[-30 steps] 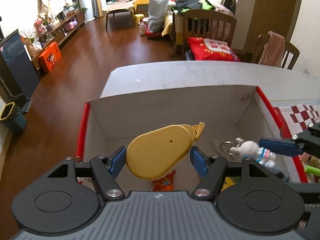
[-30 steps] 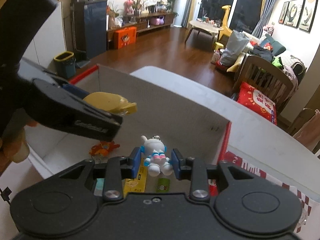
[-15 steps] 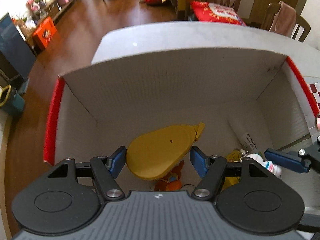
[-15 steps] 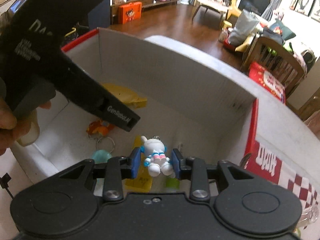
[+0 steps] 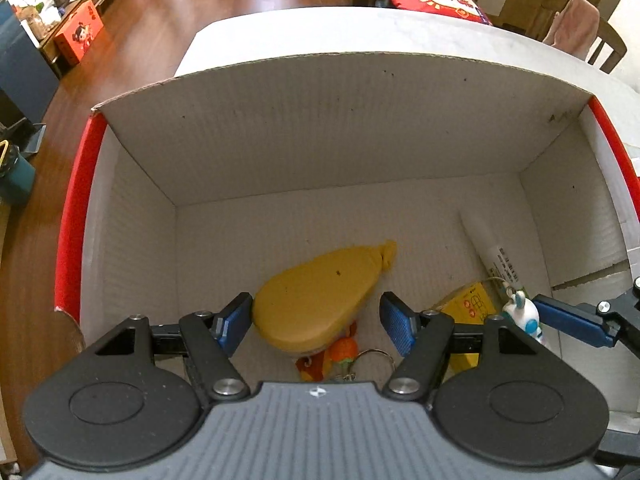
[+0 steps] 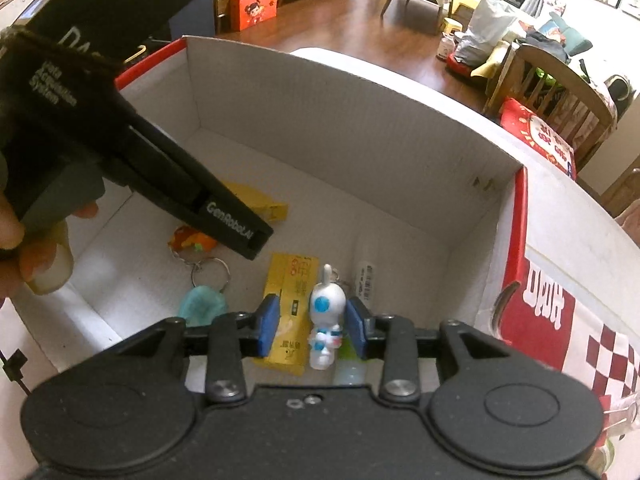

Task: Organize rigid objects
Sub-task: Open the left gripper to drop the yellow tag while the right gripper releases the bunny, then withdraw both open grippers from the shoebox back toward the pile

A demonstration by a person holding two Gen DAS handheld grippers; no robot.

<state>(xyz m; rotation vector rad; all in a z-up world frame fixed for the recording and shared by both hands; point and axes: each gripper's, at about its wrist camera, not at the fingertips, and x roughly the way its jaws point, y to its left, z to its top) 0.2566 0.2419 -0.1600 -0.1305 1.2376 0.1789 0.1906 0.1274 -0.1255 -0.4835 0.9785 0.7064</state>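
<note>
A white cardboard box with red outer sides lies under both grippers. My left gripper hangs low inside it, shut on a yellow pear-shaped case. In the right wrist view its black finger hides most of the yellow case. My right gripper is opening. A small white and blue figure lies between its pads, leaning against the right pad and clear of the left one. The figure rests partly on a yellow packet.
On the box floor lie an orange keychain toy, a teal piece, a white tube and a pale green bottle. The box stands on a white table. A hand holds the left gripper.
Both grippers tipped downward and sank into the box. The right jaws widened and the figure came free of the left pad. The left grip on the yellow case is unchanged.
</note>
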